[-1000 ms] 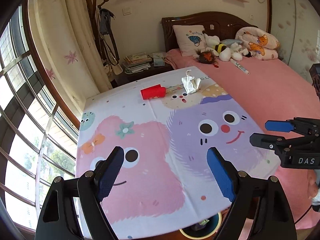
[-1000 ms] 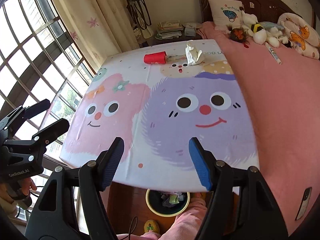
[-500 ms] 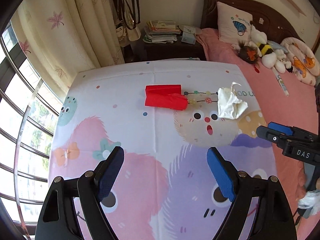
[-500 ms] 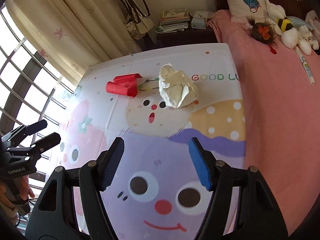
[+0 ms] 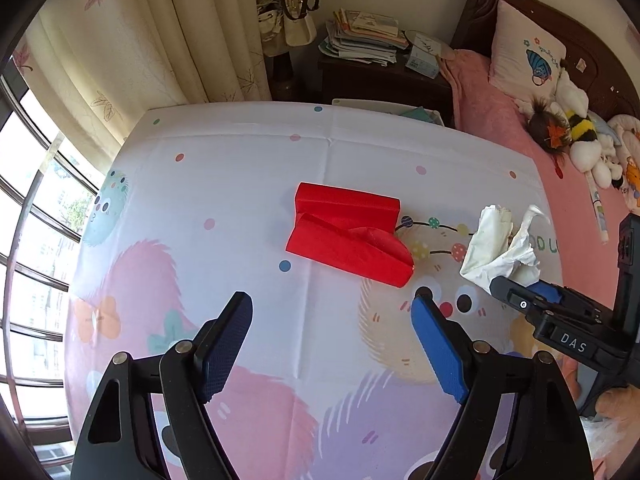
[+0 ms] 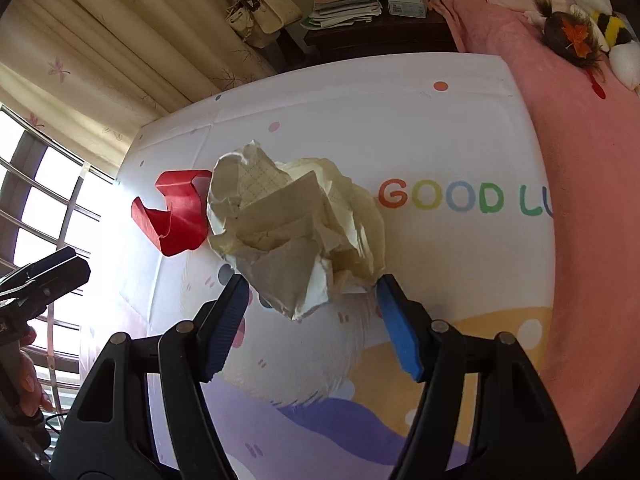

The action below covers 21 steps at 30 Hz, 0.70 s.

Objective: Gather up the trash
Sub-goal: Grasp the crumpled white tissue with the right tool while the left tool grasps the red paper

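Showing both grippers spread apart above a table draped in a white cloth [image 5: 248, 168] printed with pastel cartoon creatures. Left gripper [image 5: 332, 312]: its blue-padded fingers [image 5: 438, 344] stand wide and released, grasping nothing, with only bare cloth between them; a crumpled, folded piece of red paper [image 5: 348, 232] lies just beyond the tips, untouched. Right gripper [image 6: 308, 292]: fingers likewise released, straddling the near edge of a crumpled ball of cream-white paper [image 6: 296, 232]; whether the pads touch it cannot be told, but they do not press on it. The ball lies right of the red paper, the two nearly touching, both toward the far half of the table. Further right, a pink bedspread [image 6: 580, 200] carries soft toys [image 5: 576, 132]; a dark nightstand stacked with papers [image 5: 360, 36] and cream curtains [image 5: 160, 40] stand beyond the table's far edge.
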Available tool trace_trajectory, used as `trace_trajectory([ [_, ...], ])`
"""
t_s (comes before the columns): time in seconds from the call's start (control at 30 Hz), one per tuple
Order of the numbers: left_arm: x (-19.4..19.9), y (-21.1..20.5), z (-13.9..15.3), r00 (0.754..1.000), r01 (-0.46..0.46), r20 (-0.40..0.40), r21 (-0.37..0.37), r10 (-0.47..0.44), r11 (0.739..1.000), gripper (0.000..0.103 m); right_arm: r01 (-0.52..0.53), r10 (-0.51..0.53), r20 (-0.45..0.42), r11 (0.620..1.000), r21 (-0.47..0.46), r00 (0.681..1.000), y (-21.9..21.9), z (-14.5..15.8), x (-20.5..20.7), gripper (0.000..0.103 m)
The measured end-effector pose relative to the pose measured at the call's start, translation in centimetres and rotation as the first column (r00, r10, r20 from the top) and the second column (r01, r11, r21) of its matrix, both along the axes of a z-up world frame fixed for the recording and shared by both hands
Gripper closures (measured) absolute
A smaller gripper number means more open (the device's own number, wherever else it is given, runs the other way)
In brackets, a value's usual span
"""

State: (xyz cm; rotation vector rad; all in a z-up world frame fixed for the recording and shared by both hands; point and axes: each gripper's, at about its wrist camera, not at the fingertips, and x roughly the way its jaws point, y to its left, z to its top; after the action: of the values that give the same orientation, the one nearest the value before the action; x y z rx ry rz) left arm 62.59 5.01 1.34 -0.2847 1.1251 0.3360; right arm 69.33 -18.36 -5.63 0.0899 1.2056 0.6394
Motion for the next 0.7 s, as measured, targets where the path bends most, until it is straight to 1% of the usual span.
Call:
trace_trajectory([
  [0.03, 0.5, 0.2, -0.5, 1.000, -0.005, -0.007, -0.007, 0.005, 1.000, 0.020, -0.008, 0.008, -0.001, 1.000, 0.010, 1.000, 0.3, -0.1, 0.2, 0.046],
  [0.07, 0.4, 0.5, -1.0, 1.000, -0.011, -0.013, -0.017, 0.011, 1.000, 0.020, -0.020, 0.020, -0.001, 1.000, 0.020, 1.000, 0.5, -0.4, 0.6, 0.048],
  [0.17, 1.6, 0.8, -2.4, 0.999, -0.034, -0.025, -0.063, 0.032, 0.997, 0.020, -0.058, 0.058, 0.010, 0.998, 0.030, 0.998, 1.8, -0.4, 1.0, 0.052],
  [0.23, 2.3, 1.2, -3.2, 0.998, -0.062, -0.028, -0.106, 0.059, 0.993, 0.020, -0.071, 0.070, 0.022, 0.997, 0.031, 0.997, 2.6, -0.4, 1.3, 0.055],
  [0.27, 1.8, 1.6, -3.5, 0.997, -0.081, -0.026, -0.131, 0.078, 0.988, 0.020, -0.075, 0.074, 0.029, 0.997, 0.029, 0.997, 3.0, -0.3, 1.4, 0.057],
  [0.33, 2.5, 2.3, -4.2, 0.992, -0.125, -0.024, -0.183, 0.123, 0.975, 0.020, -0.067, 0.066, 0.044, 0.998, 0.020, 0.997, 3.9, -0.1, 1.6, 0.059],
  [0.4, 3.1, 3.1, -5.1, 0.983, -0.182, -0.028, -0.232, 0.181, 0.955, 0.022, -0.048, 0.047, 0.050, 0.999, 0.018, 0.998, 4.1, -0.1, 2.0, 0.059],
  [0.5, 4.2, 4.4, -6.9, 0.965, -0.261, -0.053, -0.294, 0.257, 0.919, 0.031, -0.032, 0.030, 0.062, 0.999, 0.020, 0.998, 4.0, 0.1, 2.1, 0.059],
  [0.57, 5.0, 5.1, -8.3, 0.953, -0.303, -0.076, -0.319, 0.294, 0.898, 0.038, -0.031, 0.029, 0.066, 0.999, 0.027, 0.997, 3.5, 0.3, 1.9, 0.059],
  [0.6, 5.3, 5.2, -8.9, 0.947, -0.321, -0.085, -0.331, 0.310, 0.888, 0.040, -0.032, 0.031, 0.068, 0.999, 0.027, 0.997, 3.6, 0.3, 2.0, 0.059],
  [0.63, 5.6, 5.4, -9.5, 0.942, -0.334, -0.091, -0.344, 0.323, 0.878, 0.044, -0.034, 0.032, 0.071, 0.999, 0.025, 0.997, 3.5, 0.4, 1.8, 0.059],
  [0.67, 5.9, 5.6, -10.0, 0.938, -0.345, -0.097, -0.355, 0.333, 0.869, 0.053, -0.036, 0.034, 0.075, 0.999, 0.023, 0.997, 3.5, 0.5, 1.7, 0.059],
  [0.7, 6.1, 5.7, -10.5, 0.935, -0.353, -0.102, -0.361, 0.340, 0.863, 0.057, -0.039, 0.037, 0.079, 0.999, 0.021, 0.996, 3.5, 0.5, 1.7, 0.059],
])
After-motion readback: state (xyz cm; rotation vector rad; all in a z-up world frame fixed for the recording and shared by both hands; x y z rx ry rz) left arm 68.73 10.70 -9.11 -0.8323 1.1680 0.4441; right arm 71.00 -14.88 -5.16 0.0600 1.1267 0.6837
